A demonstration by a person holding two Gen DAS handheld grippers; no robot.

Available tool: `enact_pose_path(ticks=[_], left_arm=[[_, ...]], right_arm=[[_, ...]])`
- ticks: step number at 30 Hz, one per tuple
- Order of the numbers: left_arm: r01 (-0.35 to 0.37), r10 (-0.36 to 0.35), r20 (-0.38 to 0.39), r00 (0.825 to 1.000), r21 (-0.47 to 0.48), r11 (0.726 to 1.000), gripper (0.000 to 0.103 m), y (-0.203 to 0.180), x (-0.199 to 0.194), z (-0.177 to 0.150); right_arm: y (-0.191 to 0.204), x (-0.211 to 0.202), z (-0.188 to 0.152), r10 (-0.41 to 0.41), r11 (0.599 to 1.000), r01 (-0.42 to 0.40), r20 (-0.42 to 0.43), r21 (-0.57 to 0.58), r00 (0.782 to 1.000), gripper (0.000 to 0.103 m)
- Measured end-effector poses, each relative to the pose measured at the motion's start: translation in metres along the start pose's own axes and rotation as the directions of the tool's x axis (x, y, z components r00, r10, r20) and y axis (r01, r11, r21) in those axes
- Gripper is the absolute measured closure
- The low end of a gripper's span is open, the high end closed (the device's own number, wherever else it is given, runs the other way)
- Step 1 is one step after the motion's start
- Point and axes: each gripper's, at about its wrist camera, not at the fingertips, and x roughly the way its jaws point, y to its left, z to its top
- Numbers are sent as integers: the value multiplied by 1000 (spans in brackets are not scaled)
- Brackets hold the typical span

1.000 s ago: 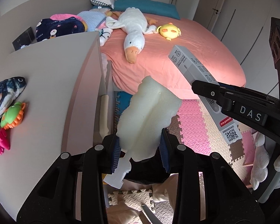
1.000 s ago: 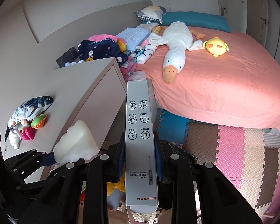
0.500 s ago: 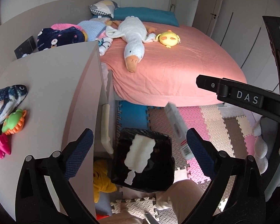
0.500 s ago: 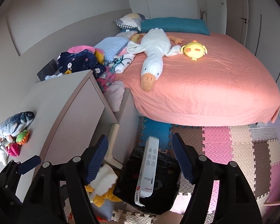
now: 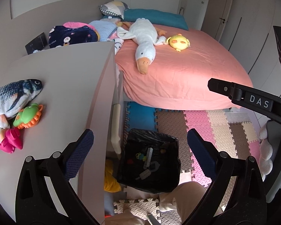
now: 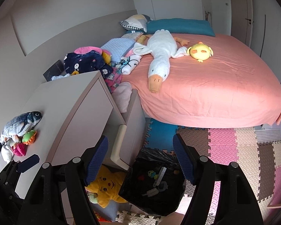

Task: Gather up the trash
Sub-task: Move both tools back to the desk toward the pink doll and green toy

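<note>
On the surface (image 5: 69,78) at left, a plush fish (image 5: 15,95) is seen. Below centre, the black-lined bin (image 5: 149,161) on the floor holds the white box (image 5: 149,156) and foam piece (image 5: 145,174). Left hand-held gripper (image 5: 140,150) and right hand-held gripper (image 6: 140,153) are held spread wide, empty, above it.

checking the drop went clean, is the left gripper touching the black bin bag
Apart. The left wrist view shows the left gripper open and empty, well above the black bin bag on the floor.

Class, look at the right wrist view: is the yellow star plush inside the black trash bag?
No, the yellow star plush lies on the floor beside the black trash bag.
</note>
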Motion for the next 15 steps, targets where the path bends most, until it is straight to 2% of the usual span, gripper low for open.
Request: enact_pose_path(ticks=[15], left_arm=[[-84,89,43,995,-97,992,7,56,-28,-15]], right_arm=[[53,9,-9,83,995,-85,-27,-53,996,31]])
